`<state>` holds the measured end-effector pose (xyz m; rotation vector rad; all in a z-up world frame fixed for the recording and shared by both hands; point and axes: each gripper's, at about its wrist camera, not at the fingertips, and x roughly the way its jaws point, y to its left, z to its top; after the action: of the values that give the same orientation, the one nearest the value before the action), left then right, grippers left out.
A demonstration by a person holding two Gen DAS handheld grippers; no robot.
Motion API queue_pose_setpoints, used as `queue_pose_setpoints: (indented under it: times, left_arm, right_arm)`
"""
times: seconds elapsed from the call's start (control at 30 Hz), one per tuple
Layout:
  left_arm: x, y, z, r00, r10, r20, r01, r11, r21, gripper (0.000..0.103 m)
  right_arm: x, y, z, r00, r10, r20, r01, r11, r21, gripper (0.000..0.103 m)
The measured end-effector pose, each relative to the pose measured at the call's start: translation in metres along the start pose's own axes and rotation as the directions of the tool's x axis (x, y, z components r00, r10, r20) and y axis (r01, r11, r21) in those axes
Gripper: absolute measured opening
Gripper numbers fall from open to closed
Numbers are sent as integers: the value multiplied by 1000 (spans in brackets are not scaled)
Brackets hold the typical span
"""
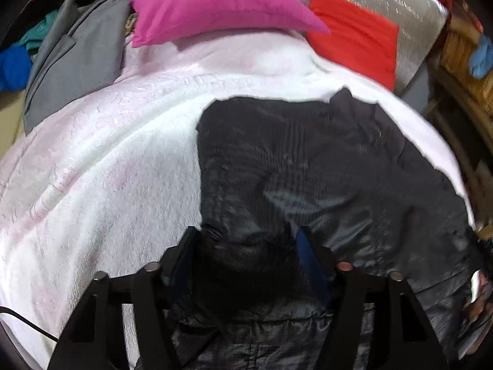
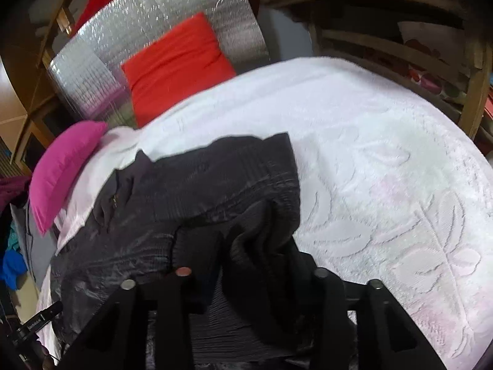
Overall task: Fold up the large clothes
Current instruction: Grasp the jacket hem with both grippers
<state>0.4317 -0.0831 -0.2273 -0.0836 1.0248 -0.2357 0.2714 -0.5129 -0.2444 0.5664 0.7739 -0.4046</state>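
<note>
— Covering the bed is a white plush blanket with embossed leaves; what lies on it?

— A shiny black quilted jacket, spread across the blanket's near part. Its ribbed cuff sits bunched between the left gripper fingers, jaws partly apart; whether they pinch it I cannot tell. The right gripper has dark knit fabric between its narrowed jaws, seemingly gripped.

— Beyond the jacket?

— A magenta pillow, then an orange-red cushion against silver foil padding.
</note>
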Motion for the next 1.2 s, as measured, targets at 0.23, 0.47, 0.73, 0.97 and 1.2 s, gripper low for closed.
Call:
queue_pose_setpoints:
  times: [0.23,0.47,0.73,0.97,1.2]
  left_arm:
    - [24,20,0,996,-22,-87,14,996,-93,68]
    - [2,19,-5,998,29,-50,-32,997,-65,68]
    - [-42,25,-31,992,115,50,-114,993,-9,69]
    - [-68,39,-64,985,157,77,-159,987,21,69]
    - [-104,64,-115,979,181,99,-180,984,-12,70]
  right_arm:
    - [13,-11,0,997,14,-73,-9,998,59,44]
    - [-12,-11,5,999,16,-38,-14,999,49,53]
    - [-61,-30,-3,999,7,39,-9,999,45,60]
    - [-94,-42,-22,998,24,59,-25,999,29,61]
    - [-135,-53,-60,996,52,79,-50,999,-17,63]
